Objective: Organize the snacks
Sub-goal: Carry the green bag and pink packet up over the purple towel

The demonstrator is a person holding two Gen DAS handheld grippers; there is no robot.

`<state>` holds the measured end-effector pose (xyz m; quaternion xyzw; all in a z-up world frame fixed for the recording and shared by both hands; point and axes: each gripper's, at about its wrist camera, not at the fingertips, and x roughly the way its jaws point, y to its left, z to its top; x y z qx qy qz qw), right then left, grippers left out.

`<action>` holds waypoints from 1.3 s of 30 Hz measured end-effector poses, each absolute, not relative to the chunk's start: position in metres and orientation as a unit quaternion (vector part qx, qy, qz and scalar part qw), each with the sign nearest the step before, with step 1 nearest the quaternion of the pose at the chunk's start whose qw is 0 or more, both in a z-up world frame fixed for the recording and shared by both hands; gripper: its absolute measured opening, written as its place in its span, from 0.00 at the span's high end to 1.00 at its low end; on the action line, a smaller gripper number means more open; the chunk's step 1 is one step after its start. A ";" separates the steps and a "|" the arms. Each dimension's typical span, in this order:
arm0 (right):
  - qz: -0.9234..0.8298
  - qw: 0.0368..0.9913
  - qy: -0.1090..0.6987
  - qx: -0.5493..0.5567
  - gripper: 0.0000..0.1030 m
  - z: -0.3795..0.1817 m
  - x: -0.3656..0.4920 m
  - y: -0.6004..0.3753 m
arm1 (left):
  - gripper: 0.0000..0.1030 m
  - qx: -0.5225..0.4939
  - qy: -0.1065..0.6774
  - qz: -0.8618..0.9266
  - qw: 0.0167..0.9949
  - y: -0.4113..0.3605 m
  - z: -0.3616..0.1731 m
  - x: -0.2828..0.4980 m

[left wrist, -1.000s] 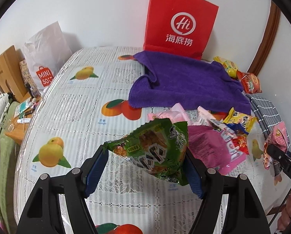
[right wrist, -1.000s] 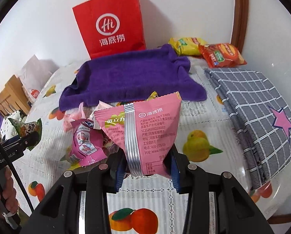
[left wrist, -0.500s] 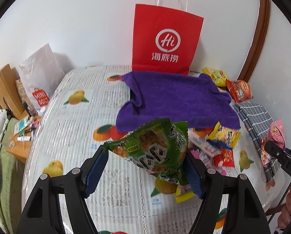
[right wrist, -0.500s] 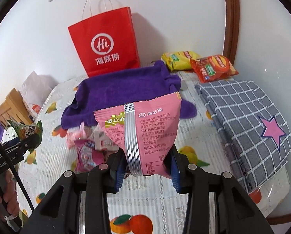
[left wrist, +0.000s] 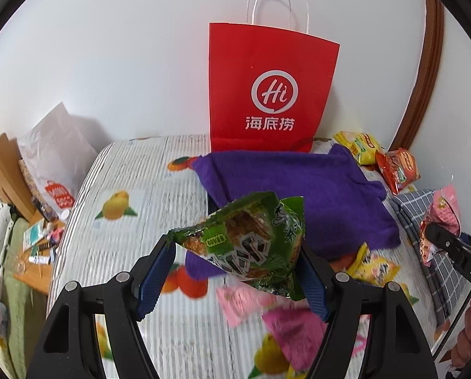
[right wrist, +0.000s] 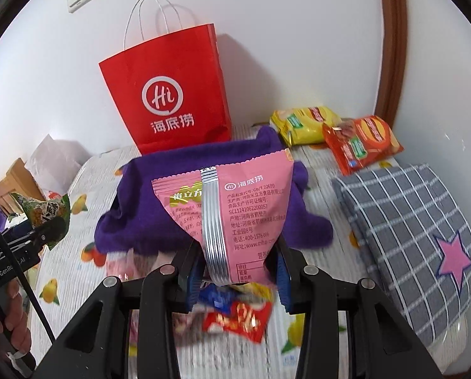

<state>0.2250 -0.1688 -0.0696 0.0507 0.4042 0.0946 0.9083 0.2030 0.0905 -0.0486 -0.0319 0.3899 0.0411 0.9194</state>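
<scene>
upright, red paper bag (left wrist: pixel 271 94) against wall, contents unseen, behind purple towel (left wrist: pixel 301 195)

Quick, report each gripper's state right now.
Left gripper: closed on the green snack packet.
Right gripper: closed on the pink snack packet.

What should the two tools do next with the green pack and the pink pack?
Probably carry both on toward the purple towel and set them down there. The left tool grips the green pack and the right tool grips the pink pack, both lifted off the table and facing the towel in front of the red bag.
</scene>
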 end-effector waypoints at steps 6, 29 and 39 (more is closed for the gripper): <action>0.098 0.909 0.402 0.055 0.62 -0.069 0.267 -0.156 | 0.29 -0.022 0.385 0.038 0.922 0.091 -0.046 0.241; 0.105 0.914 0.389 0.056 0.62 -0.088 0.395 -0.135 | 0.29 -0.025 0.394 0.036 0.918 0.086 -0.083 0.357; 0.118 0.903 0.409 0.053 0.62 -0.110 0.413 -0.128 | 0.29 -0.023 0.411 0.037 0.911 0.085 -0.104 0.367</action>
